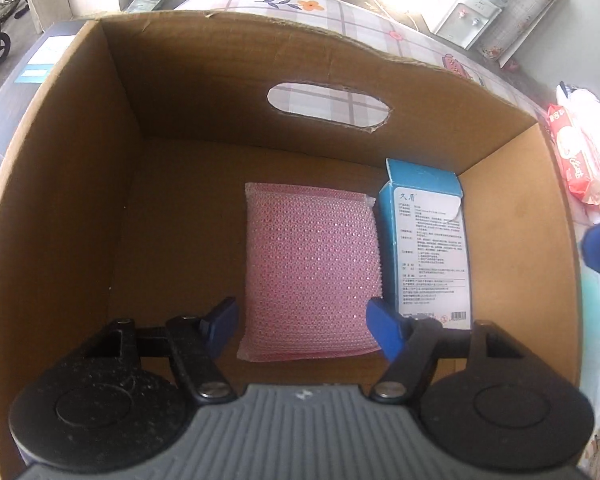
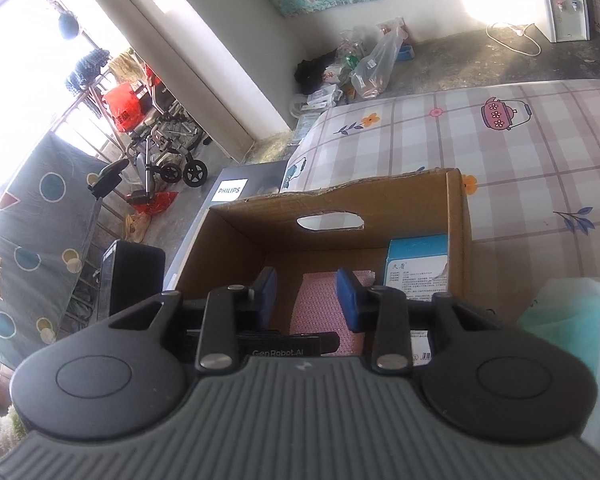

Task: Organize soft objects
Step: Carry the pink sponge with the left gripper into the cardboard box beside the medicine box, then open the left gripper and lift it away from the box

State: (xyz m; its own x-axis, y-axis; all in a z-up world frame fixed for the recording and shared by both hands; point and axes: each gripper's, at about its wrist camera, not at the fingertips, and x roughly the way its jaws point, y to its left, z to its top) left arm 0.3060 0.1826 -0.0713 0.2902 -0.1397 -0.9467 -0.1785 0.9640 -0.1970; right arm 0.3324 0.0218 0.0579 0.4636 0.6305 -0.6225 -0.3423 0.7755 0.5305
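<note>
Progress: an open brown corrugated cardboard box (image 1: 80,200) sits on a surface covered with a plaid cloth with flower print (image 2: 540,152); whether that is a bed or a table I cannot tell. Two items already lie on the box floor. A pink mesh-covered scrubbing sponge (image 1: 312,272), rectangular and pillow-shaped, lies flat near the middle. Just to its right, touching or nearly so, a blue printed paperboard carton (image 1: 424,248) lies against the right wall, its top flap torn open.

Left tongs (image 1: 302,328): inside the box, pointing steeply down, jaws apart on either side of the sponge's near end. The blue pads do not press on it, so I read them as released. No earlier view here tells whether the sponge is being set down or approached.

Right tongs (image 2: 307,294): held above the near edge of the box, jaws partly apart with nothing between them; released and empty.

Left to do, as a judgement: outside the box on the right lies a red-and-white soft plastic pack (image 1: 576,160), possibly wipes, and a pale green translucent bag-like thing (image 2: 572,320) at the near right. These likely still need packing. Much of the box floor on the left is unfilled.

Materials:
- Box: matte, stiff, ragged cut rim, oval handle hole (image 1: 328,106) in the far wall.
- Sponge: glittery woven netting, squashy, sealed seam edges.
- Carton: smooth, rigid, fine printed text.
</note>
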